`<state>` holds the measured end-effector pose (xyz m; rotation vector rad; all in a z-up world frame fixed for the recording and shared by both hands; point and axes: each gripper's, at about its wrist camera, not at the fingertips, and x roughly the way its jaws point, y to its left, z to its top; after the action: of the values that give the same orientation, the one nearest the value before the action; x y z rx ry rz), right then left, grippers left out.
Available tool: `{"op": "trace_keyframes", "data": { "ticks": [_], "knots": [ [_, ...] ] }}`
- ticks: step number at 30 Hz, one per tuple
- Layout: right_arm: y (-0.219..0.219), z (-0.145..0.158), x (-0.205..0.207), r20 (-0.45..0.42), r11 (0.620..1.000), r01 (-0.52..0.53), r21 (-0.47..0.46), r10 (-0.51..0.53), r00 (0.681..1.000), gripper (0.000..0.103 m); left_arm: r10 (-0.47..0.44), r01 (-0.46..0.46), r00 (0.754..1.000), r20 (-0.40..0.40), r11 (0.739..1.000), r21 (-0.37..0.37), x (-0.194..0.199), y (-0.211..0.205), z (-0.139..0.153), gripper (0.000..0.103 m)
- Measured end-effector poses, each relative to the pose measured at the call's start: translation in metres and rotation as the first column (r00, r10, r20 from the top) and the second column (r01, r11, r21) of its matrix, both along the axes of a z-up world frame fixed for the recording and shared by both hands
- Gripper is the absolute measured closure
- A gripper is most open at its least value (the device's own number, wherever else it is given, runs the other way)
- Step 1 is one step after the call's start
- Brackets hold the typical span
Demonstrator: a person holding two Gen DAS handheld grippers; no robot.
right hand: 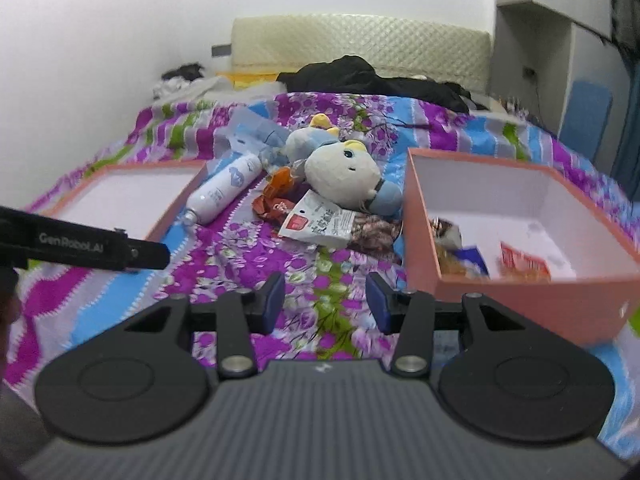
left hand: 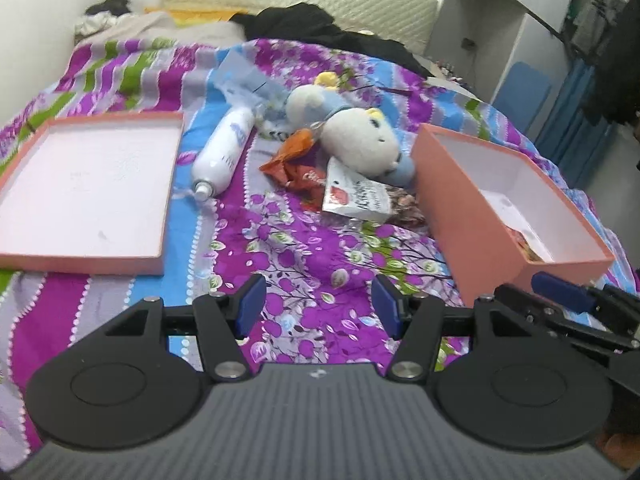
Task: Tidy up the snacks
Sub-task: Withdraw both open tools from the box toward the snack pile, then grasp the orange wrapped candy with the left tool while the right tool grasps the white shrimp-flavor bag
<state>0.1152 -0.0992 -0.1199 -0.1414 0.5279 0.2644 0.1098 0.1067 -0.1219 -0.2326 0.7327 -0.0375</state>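
A pink box point(left hand: 472, 200) point(right hand: 500, 300) stands on the bed at the right, with several snack packets inside point(right hand: 524, 266). More snacks lie in a pile mid-bed: a white packet point(left hand: 356, 196) point(right hand: 320, 222), a red-orange packet point(left hand: 294, 160) point(right hand: 276, 204) and a brown patterned one point(left hand: 406, 204) point(right hand: 372, 228). My left gripper point(left hand: 318, 306) is open and empty, low over the quilt short of the pile. My right gripper point(right hand: 326, 300) is open and empty, beside the box's left front corner.
The pink box lid point(left hand: 88, 192) point(right hand: 128, 196) lies at the left. A white bottle point(left hand: 224, 144) point(right hand: 226, 192) and two plush toys point(left hand: 360, 140) point(right hand: 344, 172) lie by the snacks. Black clothing point(left hand: 320, 28) is near the headboard. The left gripper's body point(right hand: 92, 246) shows at the left.
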Motion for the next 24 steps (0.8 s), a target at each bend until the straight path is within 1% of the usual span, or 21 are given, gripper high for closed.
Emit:
{"op": "trace_keyframes", "data": {
  "ticks": [2,5,9,10,11,12,13,14,15,17,20,24],
  "knots": [
    [0.009,-0.005,0.016,0.004,0.998,-0.013,-0.056,0.013,1.000,0.056,0.018,-0.018,1.000,-0.003,0.999,-0.028,0.013,0.008,-0.008,0.039],
    [0.021,-0.014,0.039,0.005,0.993,-0.030,-0.115,0.031,1.000,0.056,0.035,-0.036,0.999,-0.007,0.997,-0.064,0.034,0.018,-0.019,0.039],
    [0.031,-0.030,0.073,-0.006,0.989,-0.037,-0.143,0.037,0.999,0.056,0.038,-0.038,0.999,-0.002,0.996,-0.079,0.068,0.029,-0.034,0.038],
    [0.032,-0.034,0.081,-0.016,0.990,-0.037,-0.137,0.035,0.999,0.056,0.035,-0.035,0.999,-0.003,0.996,-0.081,0.080,0.032,-0.038,0.038],
    [0.032,-0.039,0.091,-0.029,0.992,-0.031,-0.125,0.028,0.999,0.053,0.034,-0.034,0.999,-0.002,0.996,-0.080,0.090,0.034,-0.041,0.037],
    [0.032,-0.044,0.101,-0.042,0.994,-0.022,-0.105,0.018,0.999,0.041,0.031,-0.031,1.000,0.001,0.997,-0.078,0.100,0.035,-0.043,0.035],
    [0.032,-0.048,0.110,-0.050,0.996,-0.016,-0.088,0.012,0.999,0.033,0.018,-0.018,1.000,0.003,0.997,-0.074,0.113,0.036,-0.045,0.033],
    [0.033,-0.053,0.117,-0.054,0.997,-0.011,-0.077,0.007,0.999,0.020,-0.005,0.005,1.000,0.003,0.998,-0.069,0.128,0.036,-0.047,0.029],
    [0.034,-0.058,0.124,-0.055,0.997,-0.011,-0.074,0.007,0.998,0.019,-0.024,0.024,1.000,0.000,0.998,-0.061,0.140,0.036,-0.048,0.029],
    [0.041,-0.067,0.138,-0.060,0.997,-0.018,-0.078,0.014,0.998,0.019,-0.037,0.038,0.999,0.014,0.998,-0.042,0.165,0.036,-0.048,0.028],
    [0.047,-0.074,0.155,-0.052,0.998,0.000,-0.058,-0.003,0.999,0.019,-0.061,0.062,0.998,0.024,0.997,-0.051,0.202,0.038,-0.050,0.028],
    [0.048,-0.078,0.180,-0.026,0.994,0.113,-0.004,-0.113,0.993,0.019,-0.074,0.075,0.996,0.040,0.997,-0.035,0.244,0.035,-0.051,0.028]
  ]
}}
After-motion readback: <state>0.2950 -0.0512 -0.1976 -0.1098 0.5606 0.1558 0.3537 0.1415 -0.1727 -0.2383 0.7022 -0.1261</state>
